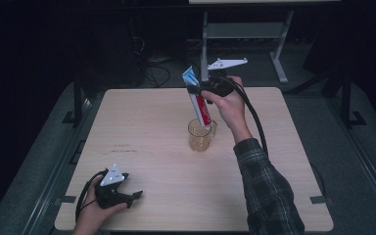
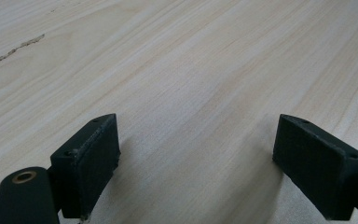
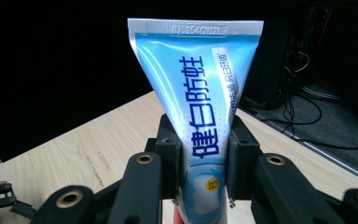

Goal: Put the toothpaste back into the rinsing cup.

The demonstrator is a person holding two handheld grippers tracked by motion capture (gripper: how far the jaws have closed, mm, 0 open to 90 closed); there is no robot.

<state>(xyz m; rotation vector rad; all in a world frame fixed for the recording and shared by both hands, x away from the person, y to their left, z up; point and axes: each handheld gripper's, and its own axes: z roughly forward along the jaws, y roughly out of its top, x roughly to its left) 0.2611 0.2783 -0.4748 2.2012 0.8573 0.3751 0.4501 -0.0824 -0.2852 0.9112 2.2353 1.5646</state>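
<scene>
A blue, white and red toothpaste tube (image 1: 198,98) hangs upright with its crimped end up and its lower end just inside a clear amber cup (image 1: 200,135) at the table's middle. My right gripper (image 1: 197,89) is shut on the tube's upper half. In the right gripper view both pads squeeze the blue tube (image 3: 200,102), whose crimped end rises above them. My left gripper (image 1: 138,195) lies low on the table near the front left corner, held by a hand. In the left gripper view its jaws (image 2: 196,163) stand wide open over bare wood.
The light wooden table (image 1: 142,122) is bare apart from the cup. A metal desk frame (image 1: 245,34) and cables (image 1: 154,73) stand on the dark floor beyond the far edge. A plaid sleeve (image 1: 267,191) crosses the table's front right.
</scene>
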